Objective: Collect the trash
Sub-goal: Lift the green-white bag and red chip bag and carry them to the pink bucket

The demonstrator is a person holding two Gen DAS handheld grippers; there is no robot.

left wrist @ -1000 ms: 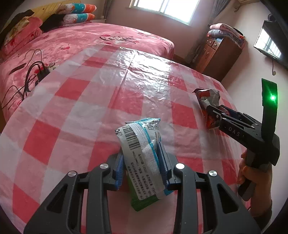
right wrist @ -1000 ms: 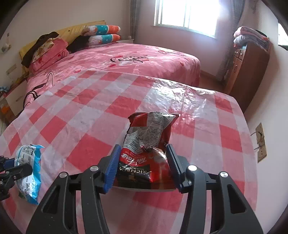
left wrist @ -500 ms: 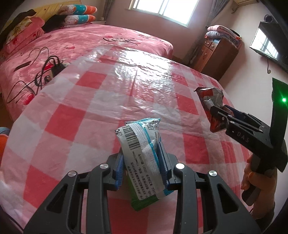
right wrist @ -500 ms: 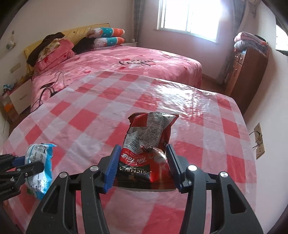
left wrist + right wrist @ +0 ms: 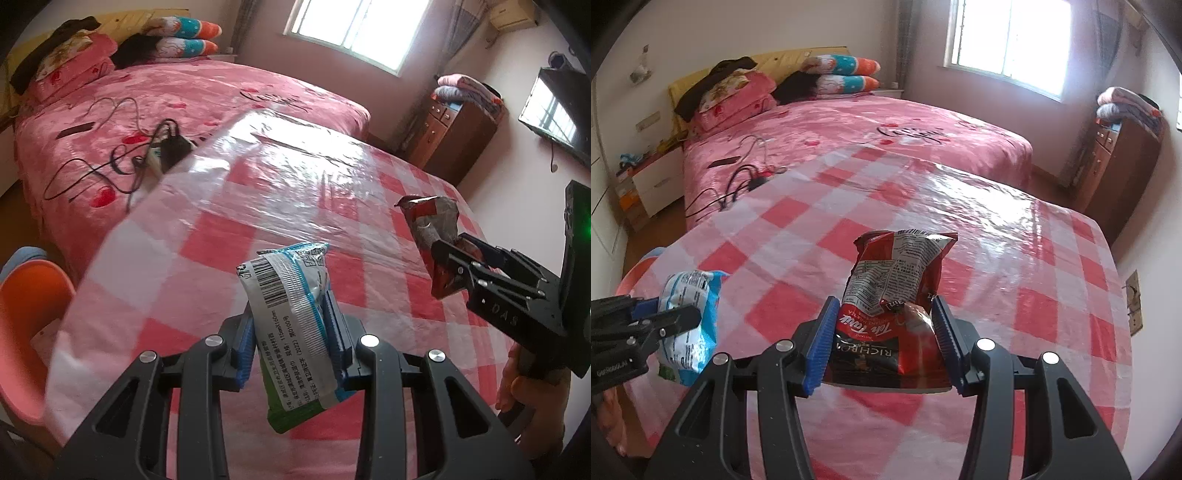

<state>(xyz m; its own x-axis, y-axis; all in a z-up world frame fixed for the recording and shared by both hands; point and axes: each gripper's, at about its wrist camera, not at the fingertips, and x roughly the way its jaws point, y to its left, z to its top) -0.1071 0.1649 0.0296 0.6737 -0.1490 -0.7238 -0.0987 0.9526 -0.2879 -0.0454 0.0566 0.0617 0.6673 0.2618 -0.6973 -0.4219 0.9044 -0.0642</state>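
Left gripper (image 5: 291,336): clenched on the blue pack (image 5: 291,325), which is pinched upright between the blue pads and carried above the table (image 5: 229,236), clear of its cloth.
Right gripper (image 5: 882,339): clenched on the red bag (image 5: 897,291), gripped across its lower half, the crumpled top standing free above the table.
Step in hand: both pieces of trash are judged to be in transit to a bin; no bin is seen in either view, so the goal cannot be told.
Doing it well: both grips should be kept firm, since the wrappers are thin and slick and could be slid out if the pads are eased. The red bag should be kept upright, as crumbs might be spilled if it is open at the top, which is hard to tell from here. The two loads should be kept apart so that neither is knocked loose.
Table: covered by a red-and-white check cloth under a glossy clear film; no further trash is seen on it.
Bed (image 5: 849,136): beyond the table's far edge, with pink bedding, cables and a charger lying near the table side.
Chair (image 5: 26,325): orange, tucked at the table's left edge.
Dresser (image 5: 1115,166): dark wood, past the table's far right corner, folded blankets on top.
Window (image 5: 1008,40): behind the bed, bright.
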